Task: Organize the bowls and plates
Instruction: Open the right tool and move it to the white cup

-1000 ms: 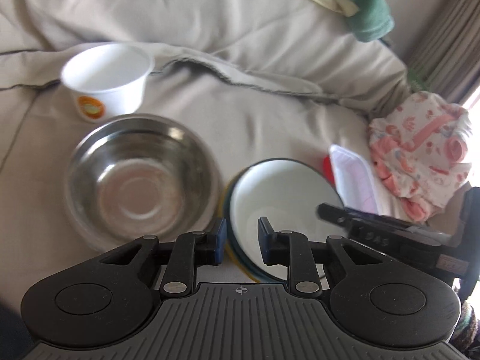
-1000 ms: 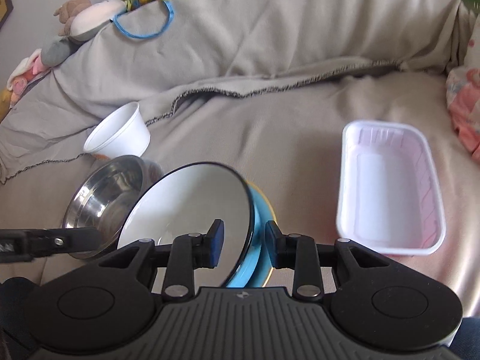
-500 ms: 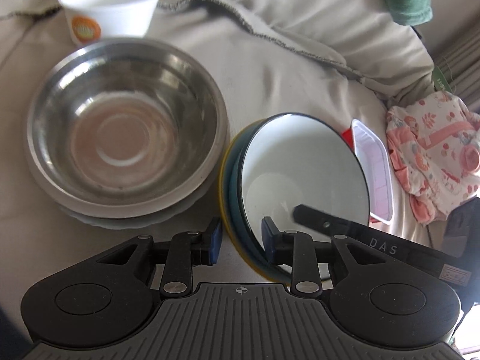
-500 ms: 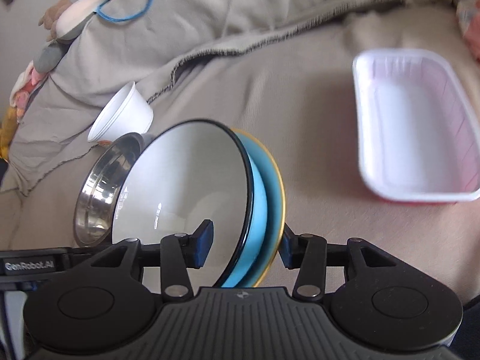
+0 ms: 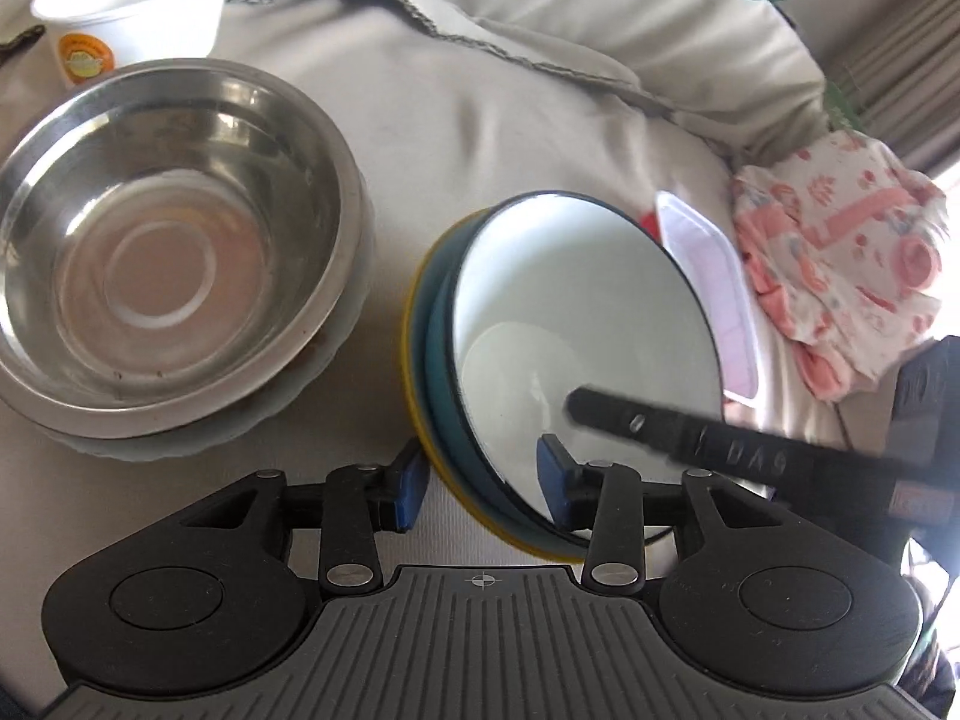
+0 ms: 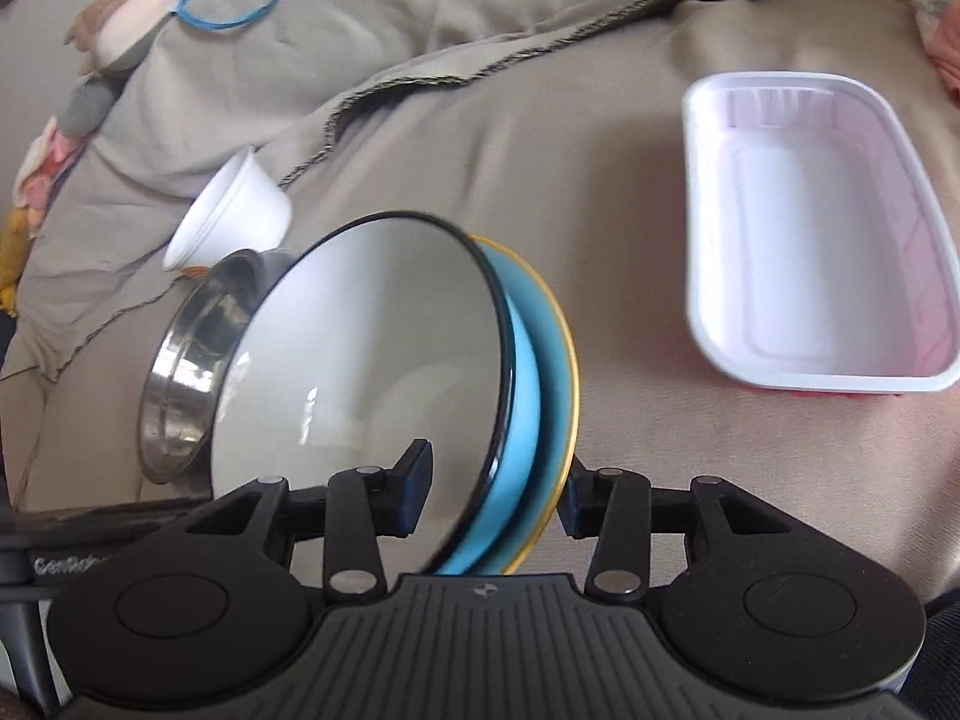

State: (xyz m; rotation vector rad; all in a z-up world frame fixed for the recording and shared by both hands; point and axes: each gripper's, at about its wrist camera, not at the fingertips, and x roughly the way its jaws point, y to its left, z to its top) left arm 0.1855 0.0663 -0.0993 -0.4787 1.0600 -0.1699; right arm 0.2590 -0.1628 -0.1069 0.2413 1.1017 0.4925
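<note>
Both grippers are lower now; left gripper [image 5: 483,483] is opening around the bowl [image 5: 576,312], right gripper [image 6: 498,495] pinching it.

My white enamel bowl [image 5: 576,324] sits nested in a blue, yellow-rimmed plate [image 6: 543,360], tilted; steel bowl [image 5: 168,252] beside, seemingly on another plate.

beige blanket [image 5: 528,96] covers soft furniture (rumpled, stitched edge); grey curtain [image 5: 912,66] at right, daylight beside it.
</note>
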